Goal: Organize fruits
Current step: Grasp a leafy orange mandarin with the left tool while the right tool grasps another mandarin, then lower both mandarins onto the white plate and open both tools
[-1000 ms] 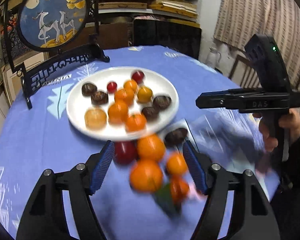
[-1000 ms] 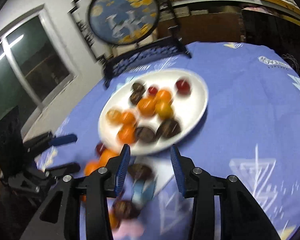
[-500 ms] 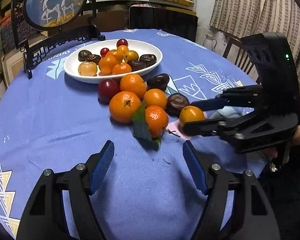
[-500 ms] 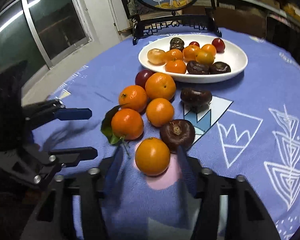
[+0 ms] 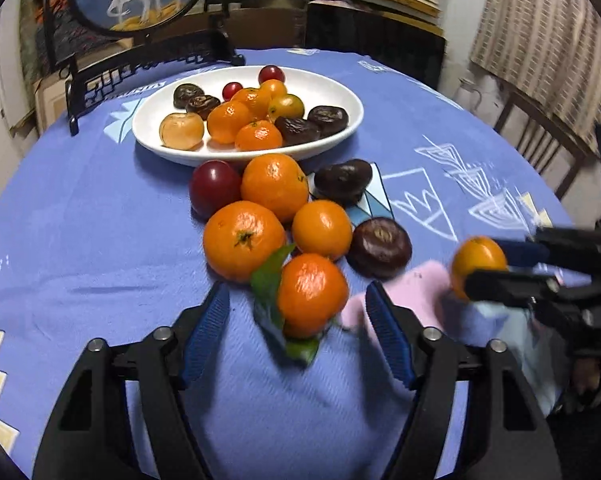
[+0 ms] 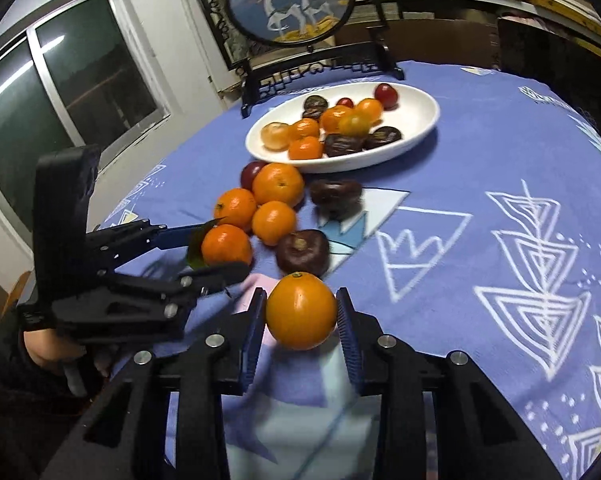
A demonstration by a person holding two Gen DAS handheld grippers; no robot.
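The right gripper (image 6: 301,320) has its fingers (image 6: 253,336) closed onto a small orange (image 6: 301,311), one blue pad against each side. The fruit is smooth, round and evenly orange, with no clear long axis; its dark stem dimple faces up and away from the camera. Half a second ago it sat on the cloth between wider-set fingers; now it seems lifted just clear of the pink patch, though the blur makes that hard to confirm. In the left wrist view the same orange (image 5: 478,262) shows at the right edge, between the black fingers.

The left gripper (image 5: 298,340) has moved forward since the earlier frame, its fingers (image 5: 206,334) spread wide and holding nothing. Between their tips lies a leafy mandarin (image 5: 312,294), its green leaf pointing toward the camera.

Beyond it lies the loose cluster: a large mandarin (image 5: 244,240) with its stem scar facing the camera, a smaller one (image 5: 322,229), a dark brown fruit (image 5: 379,247), another mandarin (image 5: 275,186), a red plum (image 5: 215,188) and a second brown fruit (image 5: 343,181).

Farther on the blue tabletop (image 5: 80,240) stands the white plate (image 5: 332,94) with small oranges, brown fruits and red ones. Behind it rises a round deer screen (image 6: 288,0).
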